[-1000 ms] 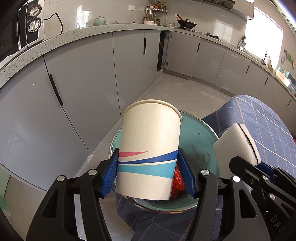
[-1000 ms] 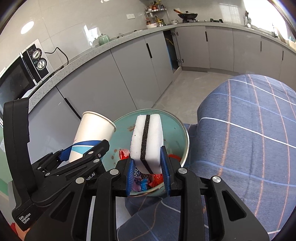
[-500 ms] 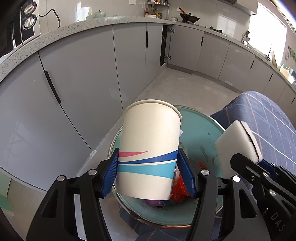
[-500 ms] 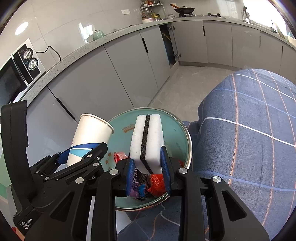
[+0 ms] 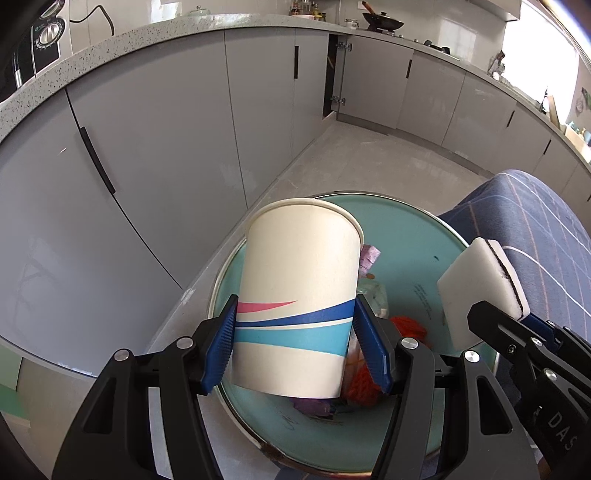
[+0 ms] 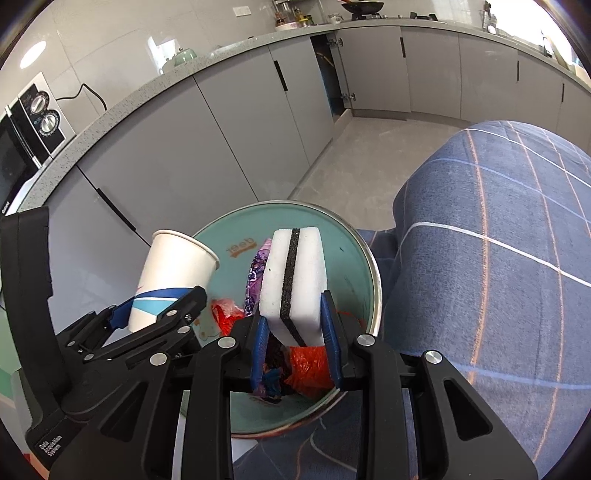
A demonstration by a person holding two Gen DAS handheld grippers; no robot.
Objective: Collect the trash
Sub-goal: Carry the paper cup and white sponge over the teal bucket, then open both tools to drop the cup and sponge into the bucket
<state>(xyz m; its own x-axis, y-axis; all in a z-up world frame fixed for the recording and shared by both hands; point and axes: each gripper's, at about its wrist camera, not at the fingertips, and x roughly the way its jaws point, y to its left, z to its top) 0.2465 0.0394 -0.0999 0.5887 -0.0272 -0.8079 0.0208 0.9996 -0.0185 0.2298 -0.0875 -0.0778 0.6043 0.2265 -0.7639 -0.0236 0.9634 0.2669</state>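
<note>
I have the cup (image 5: 301, 295) clamped in my left gripper (image 5: 295, 343), blue pads pressing its lower sides across the blue and pink stripes. It sits mouth-up, tipped away from the camera, over the near left part of the bin (image 5: 417, 236). In my right gripper (image 6: 294, 332) the sponge (image 6: 293, 280), white with a black middle layer, stands on edge with the pads squeezing its two white faces; it hangs over the middle of the bin (image 6: 351, 258).

The bin is a round teal tub with a metal rim. Inside lie wrappers (image 6: 256, 273), purple and red, and an orange-red wad (image 5: 406, 328) just behind the cup.

To the right a blue checked cloth (image 6: 498, 277) touches the bin's rim. To the left run grey cabinets (image 5: 147, 147) under a speckled counter (image 6: 184, 77), with a microwave (image 6: 33, 125) at the far left and a wok (image 5: 382, 24) on the distant hob.
</note>
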